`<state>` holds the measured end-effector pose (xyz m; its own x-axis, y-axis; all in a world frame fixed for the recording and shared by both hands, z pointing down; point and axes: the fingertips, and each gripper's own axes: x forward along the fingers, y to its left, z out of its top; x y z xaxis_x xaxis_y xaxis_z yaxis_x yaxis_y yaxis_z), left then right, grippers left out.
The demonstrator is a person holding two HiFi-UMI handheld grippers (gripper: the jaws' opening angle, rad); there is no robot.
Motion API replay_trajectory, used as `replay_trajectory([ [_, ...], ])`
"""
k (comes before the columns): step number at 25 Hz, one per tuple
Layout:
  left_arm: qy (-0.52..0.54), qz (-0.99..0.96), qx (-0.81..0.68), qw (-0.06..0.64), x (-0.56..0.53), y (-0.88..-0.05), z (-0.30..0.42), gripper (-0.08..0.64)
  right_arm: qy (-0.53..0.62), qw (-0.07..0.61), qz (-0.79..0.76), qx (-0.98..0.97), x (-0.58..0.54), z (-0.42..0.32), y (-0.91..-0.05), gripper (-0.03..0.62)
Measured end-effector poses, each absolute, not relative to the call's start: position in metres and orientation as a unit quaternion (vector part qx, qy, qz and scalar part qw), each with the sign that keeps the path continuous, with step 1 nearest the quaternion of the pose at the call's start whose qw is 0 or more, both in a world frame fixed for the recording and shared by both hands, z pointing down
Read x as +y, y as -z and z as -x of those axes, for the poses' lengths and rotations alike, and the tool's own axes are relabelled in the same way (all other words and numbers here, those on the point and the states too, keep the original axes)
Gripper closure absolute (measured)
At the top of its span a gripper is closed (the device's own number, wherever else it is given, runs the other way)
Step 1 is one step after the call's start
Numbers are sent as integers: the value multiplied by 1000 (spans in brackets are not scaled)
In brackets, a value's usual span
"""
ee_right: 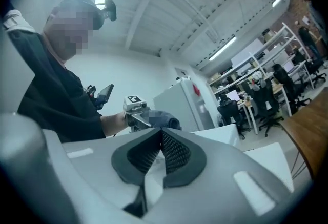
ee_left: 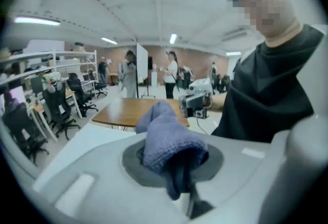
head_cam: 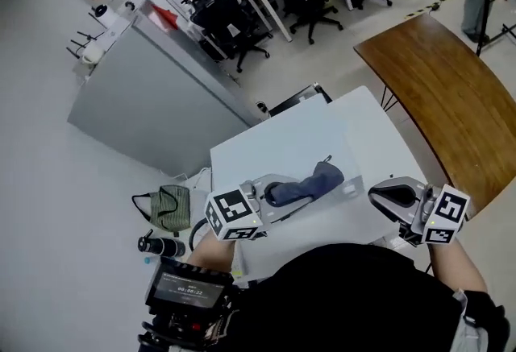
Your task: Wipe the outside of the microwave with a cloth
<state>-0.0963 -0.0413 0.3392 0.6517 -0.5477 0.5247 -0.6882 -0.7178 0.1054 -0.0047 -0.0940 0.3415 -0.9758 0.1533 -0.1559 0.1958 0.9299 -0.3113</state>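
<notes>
Around the white bench (head_cam: 355,141) the room is crowded. One brown wooden table (head_cam: 451,93) stands just beside its right edge, one tall grey cabinet (head_cam: 153,101) stands off its left corner, and one green bag (head_cam: 167,206) lies on the floor beside the bench's near left side. At least four black office chairs (head_cam: 230,24) line the desks at the far end. A black device with a small screen (head_cam: 189,291) sits low in the head view, against the person's dark top. There are two hand-held grippers and one cloth. The left hand-held gripper (head_cam: 278,197) is clamped on the blue-grey cloth (head_cam: 318,181), which bunches out past its jaws and hangs over the bench's near part; whether it touches the surface cannot be told. In the left gripper view this bundle fills the middle and blocks most of what lies straight ahead. The right hand-held gripper (head_cam: 379,196) hovers over the bench's near right corner, well apart from the cloth, its ribbed black pads (ee_right: 177,152) pressed together with nothing between them (only a thin sliver of white shows lower down).
</notes>
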Motion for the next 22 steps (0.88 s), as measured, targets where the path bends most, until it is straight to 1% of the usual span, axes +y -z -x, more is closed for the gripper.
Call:
replay_trajectory([
  [2,-142,-906,-373,143,9,-331,111,505,145,52,-106,982,-51,26,-332,588],
  [4,-69,-908,-388,142,64,-327,124,505,144,42,-111,982,0,44,-330,588],
  [8,31,-912,-380,149,161,-328,137,503,179,25,-111,977,93,64,-334,588],
  [11,105,-908,-373,160,210,-324,140,503,172,5,-106,979,139,60,-323,588],
  [14,146,-900,-380,157,246,-323,133,503,155,-1,-93,983,159,42,-304,588],
  [17,157,-892,-398,147,270,-323,119,503,141,6,-85,986,167,20,-293,588],
  [22,178,-868,-443,135,291,-325,75,503,126,13,-102,987,170,-39,-293,588],
])
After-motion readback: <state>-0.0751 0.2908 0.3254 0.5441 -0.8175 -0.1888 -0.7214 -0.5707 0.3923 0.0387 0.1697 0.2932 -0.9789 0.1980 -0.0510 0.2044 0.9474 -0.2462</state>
